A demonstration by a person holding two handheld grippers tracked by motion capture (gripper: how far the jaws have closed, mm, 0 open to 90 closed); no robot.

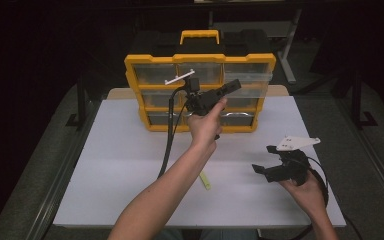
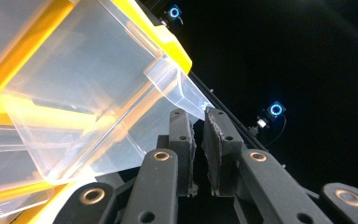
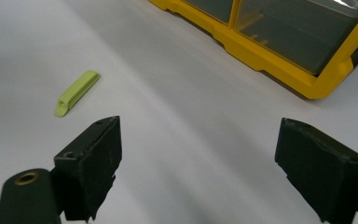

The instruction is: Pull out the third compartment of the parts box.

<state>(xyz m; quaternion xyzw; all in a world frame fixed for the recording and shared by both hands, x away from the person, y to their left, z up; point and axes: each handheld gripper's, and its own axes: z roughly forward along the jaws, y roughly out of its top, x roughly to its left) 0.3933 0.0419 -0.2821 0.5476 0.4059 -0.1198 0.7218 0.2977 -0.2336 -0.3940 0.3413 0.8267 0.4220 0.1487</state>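
A yellow organiser (image 1: 200, 59) with clear drawers stands at the back of the white table (image 1: 125, 150). Its top right clear drawer (image 1: 247, 77) is pulled out a little. My left gripper (image 1: 235, 85) is raised at that drawer's front. In the left gripper view the jaws (image 2: 198, 112) stand almost together, pinching the corner of the lip of the clear drawer (image 2: 88, 79). My right gripper (image 1: 263, 159) hovers open over the table's right side, nothing between its jaws (image 3: 200, 135). A small yellow-green plastic piece (image 1: 205, 181) (image 3: 77, 92) lies flat on the table.
The organiser's yellow frame (image 3: 270, 60) and lower drawers lie ahead of the right gripper. A black cable (image 1: 170, 135) trails from the left gripper across the table. Dark floor and metal rails (image 1: 65, 165) surround the table.
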